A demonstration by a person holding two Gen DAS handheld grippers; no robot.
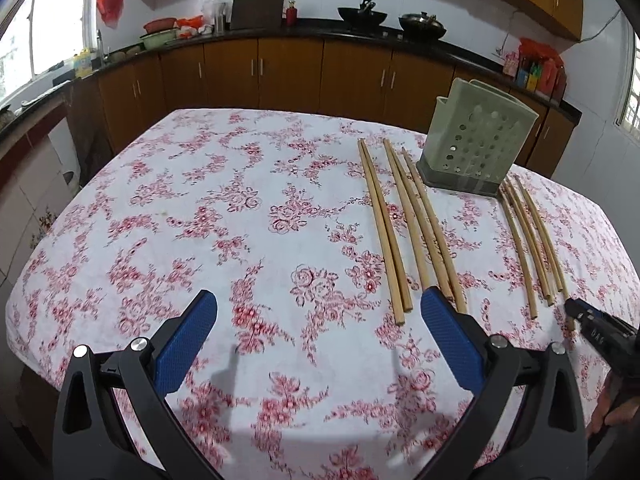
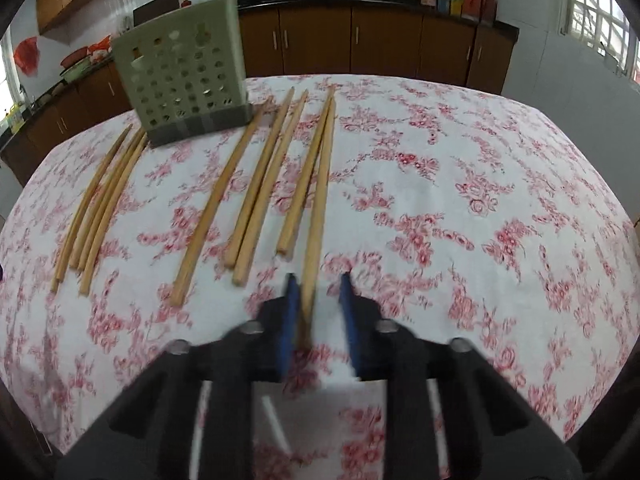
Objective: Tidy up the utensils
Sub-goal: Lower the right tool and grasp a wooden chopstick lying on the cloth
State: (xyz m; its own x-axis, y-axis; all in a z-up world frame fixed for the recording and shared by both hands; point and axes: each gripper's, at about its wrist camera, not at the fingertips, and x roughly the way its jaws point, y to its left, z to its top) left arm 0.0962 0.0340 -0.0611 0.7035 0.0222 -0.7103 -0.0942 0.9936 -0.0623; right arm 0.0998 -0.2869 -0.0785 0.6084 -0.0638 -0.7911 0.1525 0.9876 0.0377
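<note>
Several wooden chopsticks [image 1: 386,228] lie in rows on the floral tablecloth [image 1: 200,240], in front of a green perforated utensil holder [image 1: 476,144]. My left gripper [image 1: 318,316] is open and empty, low over the cloth left of the chopsticks. In the right wrist view the holder [image 2: 184,80] stands at the back left. My right gripper [image 2: 318,284] is partly open, with the near end of the rightmost chopstick [image 2: 318,208] between its blue fingers [image 2: 291,312]; the pads do not press it. The right gripper's tip also shows in the left wrist view [image 1: 580,312].
The table edge [image 1: 280,110] faces brown kitchen cabinets [image 1: 280,72] and a dark counter with woks [image 1: 362,16]. A group of chopsticks [image 2: 100,200] lies left of the holder in the right wrist view. Bare cloth spreads to the right [image 2: 480,200].
</note>
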